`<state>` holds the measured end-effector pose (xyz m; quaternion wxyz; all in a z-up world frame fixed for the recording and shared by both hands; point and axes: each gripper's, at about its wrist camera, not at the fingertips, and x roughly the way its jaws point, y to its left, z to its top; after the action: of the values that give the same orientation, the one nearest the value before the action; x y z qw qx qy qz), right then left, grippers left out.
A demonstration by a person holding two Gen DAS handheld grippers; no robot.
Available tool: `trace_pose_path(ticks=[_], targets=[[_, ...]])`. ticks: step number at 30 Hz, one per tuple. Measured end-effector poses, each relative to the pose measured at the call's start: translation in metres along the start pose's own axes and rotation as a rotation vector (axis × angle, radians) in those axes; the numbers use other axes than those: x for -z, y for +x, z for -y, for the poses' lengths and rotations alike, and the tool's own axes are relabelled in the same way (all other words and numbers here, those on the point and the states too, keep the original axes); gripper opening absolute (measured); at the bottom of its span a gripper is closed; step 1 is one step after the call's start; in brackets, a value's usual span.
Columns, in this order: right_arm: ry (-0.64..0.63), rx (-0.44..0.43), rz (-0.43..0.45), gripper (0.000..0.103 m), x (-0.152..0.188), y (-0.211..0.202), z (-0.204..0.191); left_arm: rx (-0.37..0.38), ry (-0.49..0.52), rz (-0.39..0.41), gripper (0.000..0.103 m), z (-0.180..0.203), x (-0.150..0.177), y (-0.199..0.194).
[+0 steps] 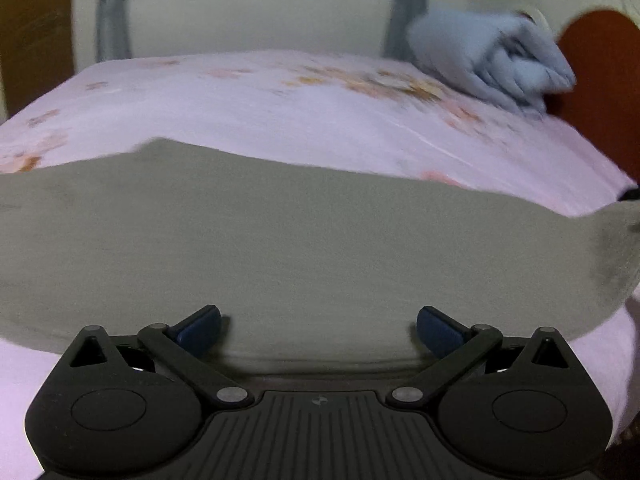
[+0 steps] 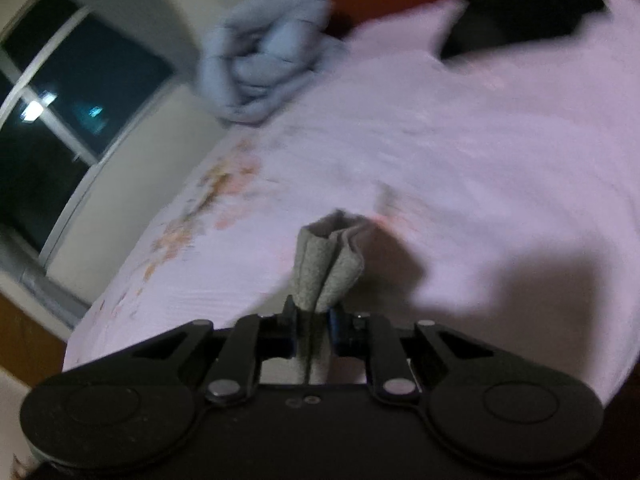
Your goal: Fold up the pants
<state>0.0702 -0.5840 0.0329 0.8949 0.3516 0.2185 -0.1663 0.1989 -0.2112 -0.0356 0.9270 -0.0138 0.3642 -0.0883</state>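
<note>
The grey pants (image 1: 280, 240) lie spread flat on the pink bed sheet (image 1: 280, 120), filling the lower half of the left wrist view. My left gripper (image 1: 319, 330) is open, its blue pads wide apart just over the near edge of the pants, holding nothing. My right gripper (image 2: 314, 320) is shut on a bunched fold of the grey pants (image 2: 326, 260), which sticks up between the jaws above the pink sheet (image 2: 480, 140). Both views are motion-blurred.
A crumpled light-blue garment (image 1: 492, 60) lies at the far right of the bed, also in the right wrist view (image 2: 260, 60). A dark object (image 2: 520, 20) lies on the sheet. A window (image 2: 60, 100) and wall stand beyond the bed. An orange-brown headboard (image 1: 600, 80) is at right.
</note>
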Motion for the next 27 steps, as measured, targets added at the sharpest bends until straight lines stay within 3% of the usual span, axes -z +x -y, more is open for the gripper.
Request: trace_pose_path(ticks=[3, 7, 10, 14, 17, 18, 25, 26, 27], targets=[[-0.145, -0.079, -0.005, 0.005, 0.011, 0.001, -0.069, -0.084, -0.073, 0.029, 0.103, -0.075, -0.002, -0.012], [-0.273, -0.194, -0.038, 0.005, 0.054, 0.013, -0.168, -0.191, -0.215, 0.056, 0.103, -0.185, -0.003, -0.032], [-0.351, -0.257, -0.097, 0.005, 0.102, 0.031, -0.228, -0.246, -0.335, 0.056, 0.103, -0.26, 0.0, -0.042], [-0.497, -0.309, -0.255, 0.005, 0.192, 0.064, -0.292, -0.302, -0.439, 0.033, 0.103, -0.33, 0.005, -0.044], [-0.658, -0.212, -0.413, 0.007, 0.26, 0.094, -0.314, -0.266, -0.486, 0.012, 0.103, -0.349, 0.003, -0.038], [-0.687, -0.196, -0.393, 0.008, 0.271, 0.095, -0.312, -0.26, -0.477, 0.019, 0.103, -0.346, 0.001, -0.037], [-0.655, -0.256, -0.338, 0.006, 0.252, 0.079, -0.302, -0.261, -0.442, 0.041, 0.103, -0.336, -0.002, -0.025], [-0.691, -0.252, -0.349, 0.01, 0.259, 0.082, -0.309, -0.263, -0.44, 0.036, 0.103, -0.336, -0.002, -0.023], [-0.76, -0.235, -0.388, 0.022, 0.27, 0.086, -0.315, -0.263, -0.447, 0.038, 0.103, -0.336, -0.001, -0.027]])
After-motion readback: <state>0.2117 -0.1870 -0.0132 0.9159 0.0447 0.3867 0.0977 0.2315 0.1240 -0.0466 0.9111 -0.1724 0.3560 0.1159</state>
